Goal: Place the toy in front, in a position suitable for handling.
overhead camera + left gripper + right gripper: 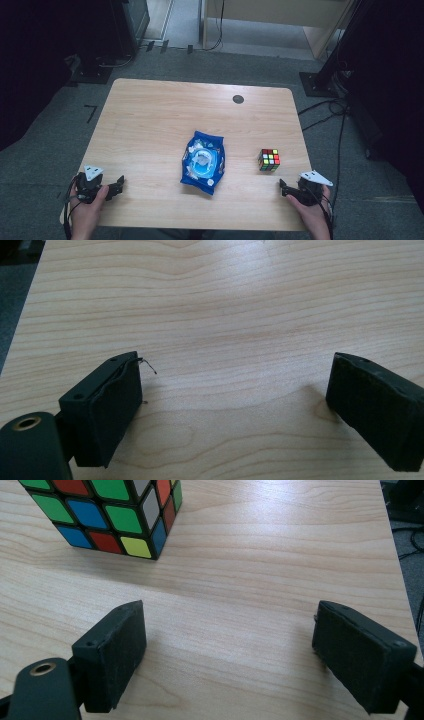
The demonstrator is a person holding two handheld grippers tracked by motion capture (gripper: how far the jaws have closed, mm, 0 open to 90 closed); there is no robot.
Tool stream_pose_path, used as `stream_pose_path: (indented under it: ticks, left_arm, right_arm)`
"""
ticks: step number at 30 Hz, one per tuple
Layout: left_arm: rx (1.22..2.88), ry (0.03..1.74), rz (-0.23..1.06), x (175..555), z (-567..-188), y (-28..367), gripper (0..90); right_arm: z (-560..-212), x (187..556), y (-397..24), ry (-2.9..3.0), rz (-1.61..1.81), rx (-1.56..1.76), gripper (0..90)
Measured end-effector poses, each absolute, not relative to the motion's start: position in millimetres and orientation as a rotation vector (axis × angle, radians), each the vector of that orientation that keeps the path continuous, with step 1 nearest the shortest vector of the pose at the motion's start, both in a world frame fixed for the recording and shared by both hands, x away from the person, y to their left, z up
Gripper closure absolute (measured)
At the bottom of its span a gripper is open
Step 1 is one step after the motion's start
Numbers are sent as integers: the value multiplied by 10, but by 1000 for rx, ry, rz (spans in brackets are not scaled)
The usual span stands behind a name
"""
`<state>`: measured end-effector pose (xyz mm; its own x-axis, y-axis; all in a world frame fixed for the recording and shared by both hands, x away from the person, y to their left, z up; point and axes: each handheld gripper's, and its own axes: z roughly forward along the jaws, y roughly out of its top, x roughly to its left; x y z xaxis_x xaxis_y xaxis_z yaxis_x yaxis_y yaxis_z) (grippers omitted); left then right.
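**Inspector:** Jaws first. Right gripper (pixel 227 655): both black jaws stand wide apart, bare wood between them, nothing held. Left gripper (pixel 235 415): likewise spread, nothing between, only table (pixel 225 315) ahead.

**Assistant:** And the nearest object?

**Inspector:** The colour cube (pixel 107 515). In the right gripper view it sits ahead of the jaws and off toward the left jaw, not in line with the gap. From the high view the cube (pixel 269 160) rests near the right-hand edge of the table, just forward of the right gripper (pixel 286 189). The blue packet (pixel 203 163) lies at the table's middle, long axis running roughly away from the person, between the two hands.

**Assistant:** Which hand is better placed?

**Inspector:** For the cube, the right, in my judgement; the left gripper (pixel 118 184) is well apart from it. The right would need to swing toward its left jaw's side to centre the cube.
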<state>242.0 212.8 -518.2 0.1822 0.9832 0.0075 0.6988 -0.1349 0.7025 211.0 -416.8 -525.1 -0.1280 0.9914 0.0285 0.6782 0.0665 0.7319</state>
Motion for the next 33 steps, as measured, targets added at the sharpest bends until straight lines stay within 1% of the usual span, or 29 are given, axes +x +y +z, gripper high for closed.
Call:
stream_pose_path:
  ticks: [9,14,19,20,21,22,23,24,25,26,27,29,30,31,32,33]
  left_arm:
    - [1903,1573,655,2419,-5181,2128,79]
    - [1917,1574,642,2410,-5169,2119,79]
    - [1917,1542,625,2385,-5140,2007,80]
    - [1897,1509,588,2374,-5110,1930,80]
    - [1897,1509,588,2374,-5110,1930,80]
    - [1903,1456,570,2372,-5081,1813,80]
    - [1903,1456,570,2372,-5081,1813,80]
    - [1915,1394,551,2367,-5039,1668,80]
    - [1915,1394,551,2367,-5039,1668,80]
    - [1919,1335,517,2362,-5001,1505,80]
    - [1919,1335,517,2362,-5001,1505,80]
    - [1921,1288,492,2354,-4970,1325,80]
    - [1930,1232,466,2345,-4938,1151,86]
    - [1930,1232,466,2345,-4938,1151,86]
    - [1940,1193,458,2341,-4905,1003,87]
    - [1940,1193,458,2341,-4905,1003,113]
  right_arm:
    - [-5196,2129,-4145,1836,875,1709,153]
    - [-5129,2137,-4028,1817,878,1674,153]
    - [-5095,2172,-3931,1812,891,1654,150]
    - [-5086,2186,-3908,1809,902,1647,149]
    - [-5086,2186,-3908,1809,902,1647,149]
    - [-5078,2190,-3887,1805,907,1647,149]
    - [-5078,2190,-3887,1805,907,1647,149]
    - [-5079,2188,-3879,1801,909,1642,149]
    - [-5079,2188,-3879,1801,909,1642,149]
    - [-5079,2182,-3871,1800,914,1646,149]
    - [-5079,2182,-3871,1800,914,1646,149]
    - [-5080,2175,-3871,1800,912,1648,149]
    - [-5086,2171,-3875,1795,911,1654,149]
    - [-5086,2171,-3875,1795,911,1654,149]
    - [-5090,2166,-3876,1793,908,1663,149]
    - [-5090,2166,-3876,1793,908,1663,149]
